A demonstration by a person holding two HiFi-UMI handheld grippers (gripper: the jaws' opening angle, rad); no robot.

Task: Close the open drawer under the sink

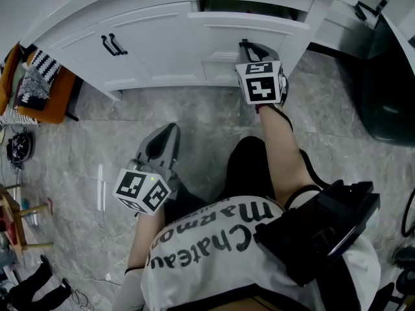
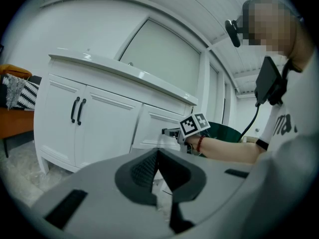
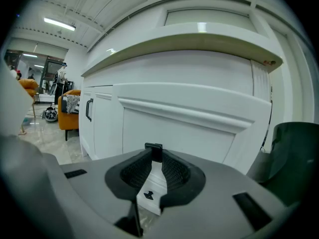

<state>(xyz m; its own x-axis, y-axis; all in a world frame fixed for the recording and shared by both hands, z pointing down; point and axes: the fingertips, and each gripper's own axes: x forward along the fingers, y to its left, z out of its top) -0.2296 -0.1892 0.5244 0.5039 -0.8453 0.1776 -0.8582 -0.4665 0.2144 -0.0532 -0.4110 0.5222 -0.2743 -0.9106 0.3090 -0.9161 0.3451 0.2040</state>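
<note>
Looking steeply down at a white vanity cabinet stretched along the top of the frame. Got the drawer in the upper middle-right, sticking out from the cabinet face with a dark gap showing behind its front panel.

Got the right gripper reaching up to it just right of centre, marker cube sitting just below. Pinching the drawer's black handle right at the tips, jaws squeezed down narrow, only a thin slit left between the pads behind it. From the right gripper view, nothing much but the panelled drawer front filling the middle, really close up.

Got the left gripper lower down, centre-left, hanging over the grey marbled floor and well apart from the cabinet. Jaws brought together at the tips there, gripping nothing, touching nothing. Aimed roughly toward the cabinet's double doors and their pair of black door pulls in the upper left.

Also spotting an orange chair at the left edge and a dark green container at the right edge, near the cabinet's end.
</note>
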